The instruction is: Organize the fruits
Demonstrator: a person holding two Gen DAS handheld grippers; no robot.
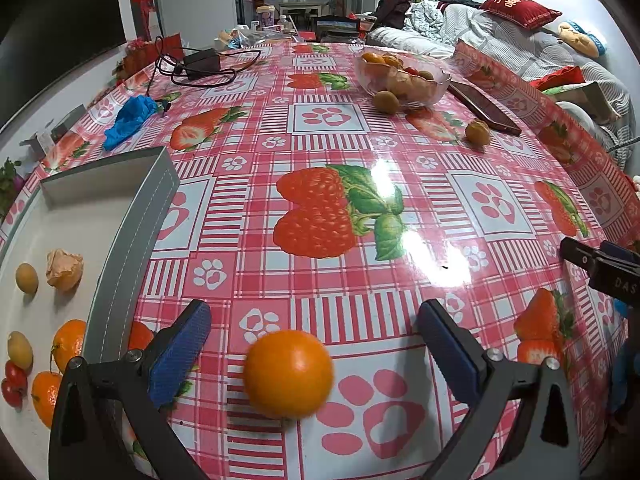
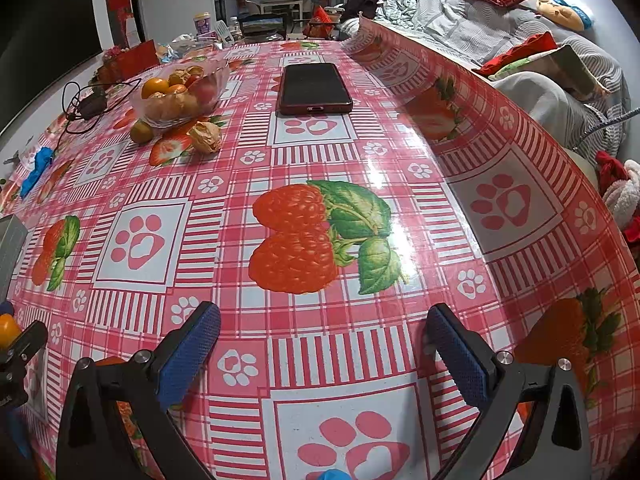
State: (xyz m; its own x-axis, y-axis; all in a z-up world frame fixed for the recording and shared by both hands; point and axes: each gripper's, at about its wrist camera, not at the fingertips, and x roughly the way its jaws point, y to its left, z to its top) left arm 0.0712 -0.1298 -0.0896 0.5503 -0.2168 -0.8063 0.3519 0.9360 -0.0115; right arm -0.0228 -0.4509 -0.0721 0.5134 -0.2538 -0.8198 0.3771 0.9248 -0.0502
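In the left wrist view an orange (image 1: 289, 373) lies on the tablecloth between my left gripper's (image 1: 314, 340) wide-open blue fingers, touching neither; its outline is blurred. A grey tray (image 1: 132, 216) at the left holds oranges (image 1: 66, 344), small yellow fruits (image 1: 26, 278), a husked fruit (image 1: 64, 264) and cherry tomatoes (image 1: 14, 384). A glass bowl (image 1: 402, 74) of mixed fruit stands far off, with two loose fruits (image 1: 386, 102) (image 1: 478, 132) beside it. My right gripper (image 2: 324, 340) is open and empty over the cloth; the bowl (image 2: 180, 94) shows at its far left.
A dark phone (image 2: 314, 88) lies on the cloth beyond the right gripper. A blue crumpled glove (image 1: 130, 118) and a black charger with cable (image 1: 200, 64) lie at the far left. A sofa with bedding (image 1: 520, 40) borders the table's right side.
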